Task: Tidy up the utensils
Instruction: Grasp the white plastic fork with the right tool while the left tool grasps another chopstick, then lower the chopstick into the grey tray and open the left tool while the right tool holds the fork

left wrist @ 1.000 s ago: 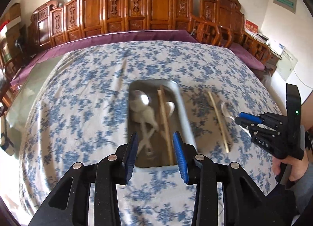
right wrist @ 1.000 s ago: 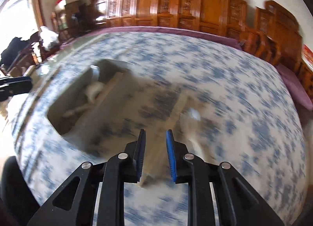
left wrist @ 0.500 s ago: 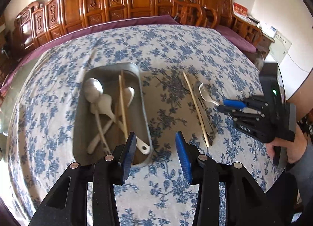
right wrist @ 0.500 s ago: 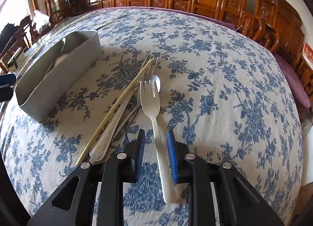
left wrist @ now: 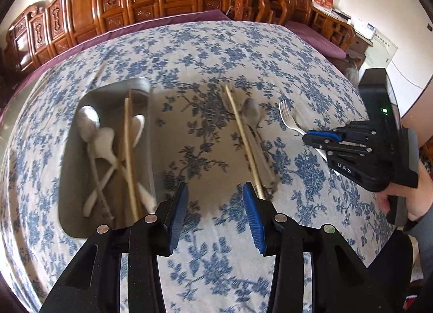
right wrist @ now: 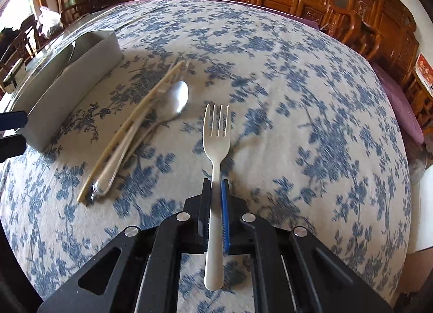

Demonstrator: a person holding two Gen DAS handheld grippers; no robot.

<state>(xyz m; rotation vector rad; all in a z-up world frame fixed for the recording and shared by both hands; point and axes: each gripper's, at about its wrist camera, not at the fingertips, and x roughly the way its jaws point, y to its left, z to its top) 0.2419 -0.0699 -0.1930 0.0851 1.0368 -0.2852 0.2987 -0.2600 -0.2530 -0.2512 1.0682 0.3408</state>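
Slippage is looking like the main worry: the right gripper (right wrist: 215, 185) is pinching the slim white plastic fork (right wrist: 216, 134) between its fingers, closed tight on the handle partway along, with the tines pointing forward and the butt end sticking out behind. That handle is narrow and smooth, so I'm guessing it could be pivoting or sliding loose on the way to the grey metal rectangular tray (left wrist: 108, 91) off to the left. The tray is already holding spoons and a chopstick lying crossed — a dropped fork could be landing on them askew or catching the rim. The left gripper (left wrist: 213, 204) is hovering wide open and empty over the blue-flowered cloth surface (right wrist: 297, 96), between the tray and the bamboo chopstick (right wrist: 130, 129) and steel spoon (right wrist: 173, 102) waiting beside it — a careless sweep could be scattering those two.
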